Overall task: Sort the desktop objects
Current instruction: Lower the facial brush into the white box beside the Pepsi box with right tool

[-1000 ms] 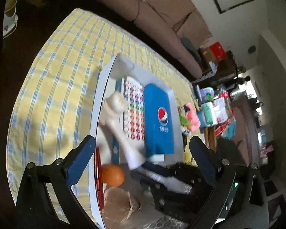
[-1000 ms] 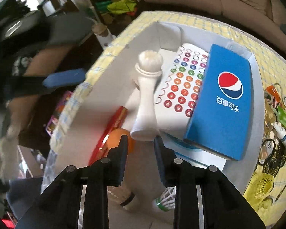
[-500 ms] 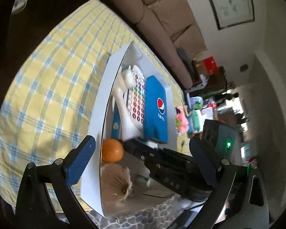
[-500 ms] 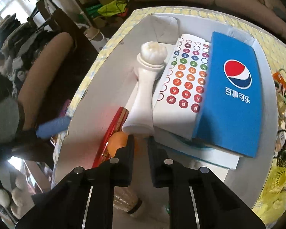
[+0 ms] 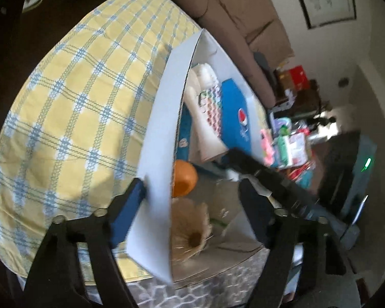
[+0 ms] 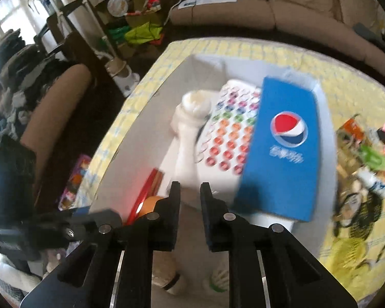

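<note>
Two hand-held grippers work at the near edge of the bench (image 5: pixel 77 102). The left hand-held gripper (image 5: pixel 192 205) is released, and its fingers straddle the near side wall of the white box (image 5: pixel 156 154). One pad sits outside the wall, just beside it, and the other sits inside the box. The wall's long axis runs straight away from this gripper, in line with its fingers. A closing stroke would therefore probably pinch the wall across its thickness.

Inside the wall, close to the fingers, lie a shuttlecock (image 5: pixel 190 233) and an orange ball (image 5: pixel 183 178).

The right hand-held gripper (image 6: pixel 190 197) is drawn nearly together and holds nothing. It hangs over the box's near end. The base of the white brush (image 6: pixel 186 148) lies just past its tips, and the brush points toward the far end. A blue carton (image 6: pixel 285 148) lies to the right of the brush.

The left gripper is the nearer one to the wall.

Half a second earlier the left gripper was higher and its jaws were wider. It has since dropped onto the wall. The right gripper's gap is unchanged.
</note>
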Available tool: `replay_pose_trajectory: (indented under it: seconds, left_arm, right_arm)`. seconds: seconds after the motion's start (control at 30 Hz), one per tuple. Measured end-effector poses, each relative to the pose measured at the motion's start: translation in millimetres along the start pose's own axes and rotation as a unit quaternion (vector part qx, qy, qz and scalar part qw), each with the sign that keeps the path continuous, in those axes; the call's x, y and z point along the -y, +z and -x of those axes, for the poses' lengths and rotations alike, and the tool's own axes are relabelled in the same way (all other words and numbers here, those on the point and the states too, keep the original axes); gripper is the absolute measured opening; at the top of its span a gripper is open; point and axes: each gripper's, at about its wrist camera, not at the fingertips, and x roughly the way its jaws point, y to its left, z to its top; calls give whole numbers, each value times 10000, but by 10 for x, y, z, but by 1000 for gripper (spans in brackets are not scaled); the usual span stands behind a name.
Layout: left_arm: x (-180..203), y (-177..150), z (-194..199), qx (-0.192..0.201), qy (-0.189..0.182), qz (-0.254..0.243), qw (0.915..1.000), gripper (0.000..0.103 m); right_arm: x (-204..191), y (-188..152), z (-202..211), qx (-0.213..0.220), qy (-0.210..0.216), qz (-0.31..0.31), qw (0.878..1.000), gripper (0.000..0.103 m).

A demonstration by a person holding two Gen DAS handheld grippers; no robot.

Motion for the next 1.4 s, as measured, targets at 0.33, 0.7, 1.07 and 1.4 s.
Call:
replay_pose_trajectory:
  seconds: [0.33, 0.7, 1.07, 1.4]
  left_arm:
    - [-19, 185, 404, 549, -360, 207, 9976, 75]
    - [349, 792, 219, 358, -267, -80, 9990, 74]
    - [382, 693, -227, -588, -865, 447, 9935, 75]
    - [449, 549, -319, -761, -200, 564, 9953, 71]
  right_arm:
    - [-69, 90, -188, -112, -182, 686, 9974, 42]
    - [-180, 41, -394, -411, -90, 904, 9950, 31]
    - [146, 154, -53, -119, 943, -191, 9953, 31]
    - [129, 60, 31, 1, 1124, -261, 9933, 31]
